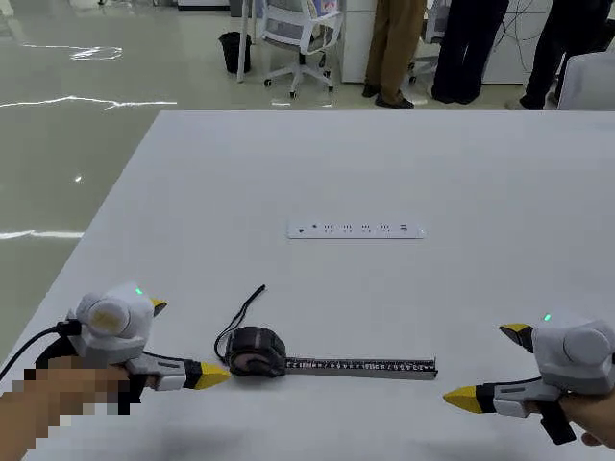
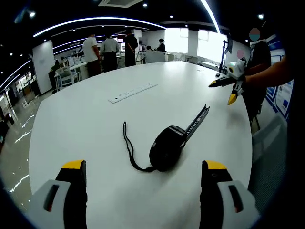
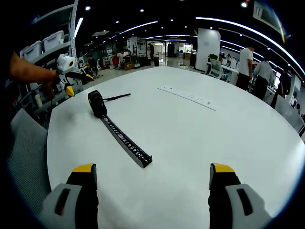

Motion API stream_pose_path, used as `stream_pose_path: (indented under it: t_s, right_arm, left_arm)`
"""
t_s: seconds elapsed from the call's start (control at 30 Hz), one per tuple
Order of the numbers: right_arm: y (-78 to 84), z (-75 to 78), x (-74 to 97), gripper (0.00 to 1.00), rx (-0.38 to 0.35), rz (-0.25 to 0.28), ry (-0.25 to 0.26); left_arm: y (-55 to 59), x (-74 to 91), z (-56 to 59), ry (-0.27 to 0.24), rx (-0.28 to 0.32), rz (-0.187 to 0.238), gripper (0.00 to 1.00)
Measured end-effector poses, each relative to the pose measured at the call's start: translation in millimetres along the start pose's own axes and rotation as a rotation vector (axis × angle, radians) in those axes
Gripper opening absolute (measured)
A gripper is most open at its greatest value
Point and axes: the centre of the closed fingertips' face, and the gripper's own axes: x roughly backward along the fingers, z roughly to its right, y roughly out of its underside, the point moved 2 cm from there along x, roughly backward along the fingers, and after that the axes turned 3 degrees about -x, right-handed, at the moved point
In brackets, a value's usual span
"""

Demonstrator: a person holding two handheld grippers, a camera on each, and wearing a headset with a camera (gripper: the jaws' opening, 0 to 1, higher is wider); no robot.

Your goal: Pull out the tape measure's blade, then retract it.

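Note:
A black tape measure (image 1: 255,351) lies on the white table (image 1: 404,163) with its blade (image 1: 360,366) pulled out flat to the right. Its black wrist strap (image 1: 240,312) curls away behind it. My left gripper (image 1: 185,340) is open just left of the case, with nothing between its fingers. In the left gripper view the case (image 2: 167,148) sits a little ahead of my left gripper (image 2: 144,166). My right gripper (image 1: 488,365) is open to the right of the blade's hooked end (image 3: 145,162), apart from it. The right gripper view has my right gripper (image 3: 153,168) facing along the blade (image 3: 125,139).
A white power strip (image 1: 356,230) lies flat mid-table, beyond the tape measure. Past the far edge stand several people (image 1: 394,48) and a white office chair (image 1: 298,34). A black bin (image 1: 233,50) sits on the shiny floor to the left.

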Motion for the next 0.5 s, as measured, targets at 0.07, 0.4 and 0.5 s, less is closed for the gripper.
stream_pose_path:
  t_s: [0.07,0.4,0.5]
  right_arm:
    - [-0.4,-0.2,4.9,1.0,-0.004,0.004,0.008]
    - [10.5,-1.8,32.8,1.0,-0.028,0.046,0.048]
    - [12.5,-2.7,43.6,1.0,-0.046,0.072,0.064]
  left_arm:
    - [0.9,4.7,0.4,-0.007,0.003,0.008,0.99]
    - [19.1,31.7,6.5,-0.027,0.056,0.037,0.99]
    - [23.1,39.6,8.4,-0.029,0.074,0.039,0.98]
